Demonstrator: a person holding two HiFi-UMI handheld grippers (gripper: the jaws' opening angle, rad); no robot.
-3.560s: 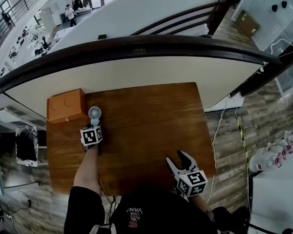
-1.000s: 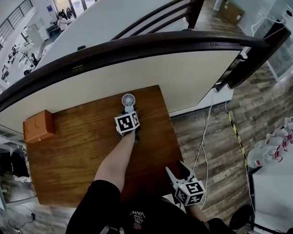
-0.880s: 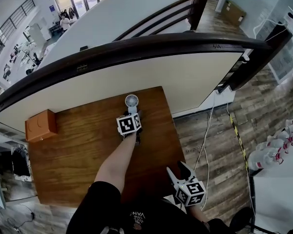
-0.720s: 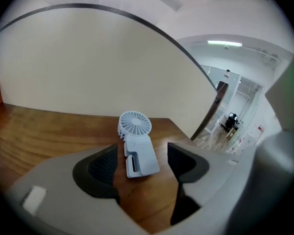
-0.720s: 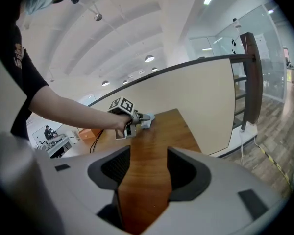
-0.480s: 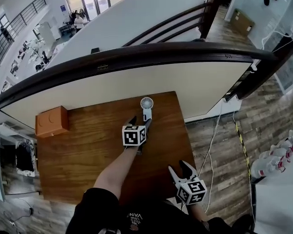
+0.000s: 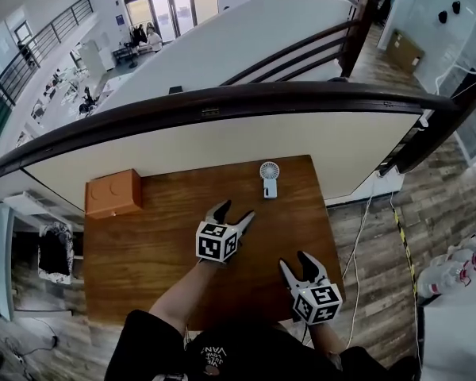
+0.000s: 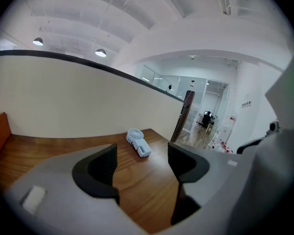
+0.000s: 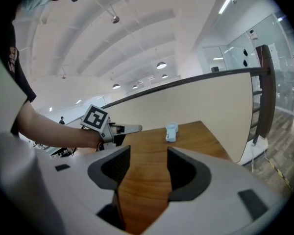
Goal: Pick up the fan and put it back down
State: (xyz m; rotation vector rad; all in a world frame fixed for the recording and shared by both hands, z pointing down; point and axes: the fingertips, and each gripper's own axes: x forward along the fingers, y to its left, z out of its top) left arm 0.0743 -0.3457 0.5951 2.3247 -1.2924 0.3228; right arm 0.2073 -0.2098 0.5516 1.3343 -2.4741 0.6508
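Nearest to me, the right gripper [image 7: 295, 262] is hovering over the near right corner of the table [image 7: 159, 236], its two fingers standing apart with only bare wood showing between them in its own view. A little farther in and to the left, the left gripper [image 7: 234, 211] is hanging above the middle of the table with its fingers spread wide and gripping nothing; again only the wooden top is showing between them. The fan [image 7: 269, 179] is lying flat on the table beyond both pairs of fingers, well apart from them, close to the far edge and toward the right side, its round head pointing away and its handle toward me. In the left gripper view it is sitting ahead of the gap between the fingers, slightly to the left of center. From the right gripper view I am seeing it as a small pale shape, too small for me to make out its grille. The near edge of the table is being covered by the person's body and arms, so I am not seeing that part. At the far left corner an orange box [image 7: 113, 193] is resting on the table; its top is closed and I am not seeing what is inside. Behind the table a cream panel [image 7: 222, 137] is rising under a dark curved handrail [image 7: 222, 94].
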